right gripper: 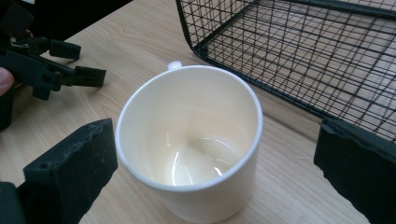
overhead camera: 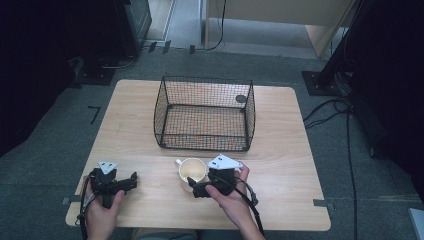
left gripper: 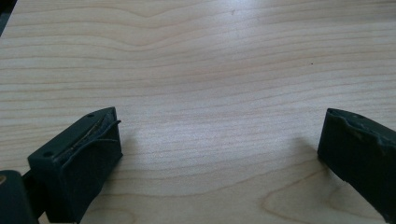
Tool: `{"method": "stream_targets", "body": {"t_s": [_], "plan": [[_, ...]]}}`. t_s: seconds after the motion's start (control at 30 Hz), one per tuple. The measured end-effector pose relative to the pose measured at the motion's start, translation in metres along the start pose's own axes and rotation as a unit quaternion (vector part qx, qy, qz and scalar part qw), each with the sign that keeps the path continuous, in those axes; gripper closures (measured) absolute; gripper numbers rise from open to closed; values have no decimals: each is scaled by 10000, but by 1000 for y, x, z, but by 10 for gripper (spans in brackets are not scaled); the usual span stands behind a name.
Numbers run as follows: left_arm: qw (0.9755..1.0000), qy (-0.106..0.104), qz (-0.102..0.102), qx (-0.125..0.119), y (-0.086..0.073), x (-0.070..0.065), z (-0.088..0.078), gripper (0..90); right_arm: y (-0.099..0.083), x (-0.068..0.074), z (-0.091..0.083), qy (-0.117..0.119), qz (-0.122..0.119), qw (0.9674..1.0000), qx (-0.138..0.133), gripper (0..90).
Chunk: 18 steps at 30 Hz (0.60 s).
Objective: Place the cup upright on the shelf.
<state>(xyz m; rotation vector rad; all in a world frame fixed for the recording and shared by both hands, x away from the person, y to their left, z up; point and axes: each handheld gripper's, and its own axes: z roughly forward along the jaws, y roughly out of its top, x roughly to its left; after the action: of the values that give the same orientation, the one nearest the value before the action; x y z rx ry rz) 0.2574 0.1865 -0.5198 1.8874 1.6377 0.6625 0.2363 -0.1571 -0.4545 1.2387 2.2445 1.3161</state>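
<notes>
Mug (right gripper: pixel 189 140) between spread right claw (right gripper: pixel 219 168) jaws

Setting: lab or workshop recording station. Pale wood-grain rectangular worktop (overhead camera: pixel 280 150) on grey carpet floor (overhead camera: pixel 45 150); black equipment stands (overhead camera: pixel 325 75), trailing black cables (overhead camera: pixel 345 130), black tape floor markers (overhead camera: pixel 94 114).

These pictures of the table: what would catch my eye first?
A black wire basket stands empty in the middle of the wooden table. Just in front of it sits a cream mug, upright and empty, with the right hand-held gripper open around it. The left hand-held gripper rests open nearby.
</notes>
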Motion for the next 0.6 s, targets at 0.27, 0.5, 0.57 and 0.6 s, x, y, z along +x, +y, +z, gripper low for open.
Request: {"method": "stream_targets", "body": {"t_s": [0.27,0.5,0.57,0.6], "plan": [[10000,-2,1,1,0,0,0,0,-2,7,9,148,-105,9998,118,0],[10000,0,-2,-1,0,0,0,0,-4,10,19,-5,-211,9996,162,0],[10000,0,-2,0,0,0,0,0,-5,11,20,-23,-231,9996,178,0],[10000,1,-3,-1,0,0,0,0,-5,11,23,-60,-270,9994,193,0]]}}
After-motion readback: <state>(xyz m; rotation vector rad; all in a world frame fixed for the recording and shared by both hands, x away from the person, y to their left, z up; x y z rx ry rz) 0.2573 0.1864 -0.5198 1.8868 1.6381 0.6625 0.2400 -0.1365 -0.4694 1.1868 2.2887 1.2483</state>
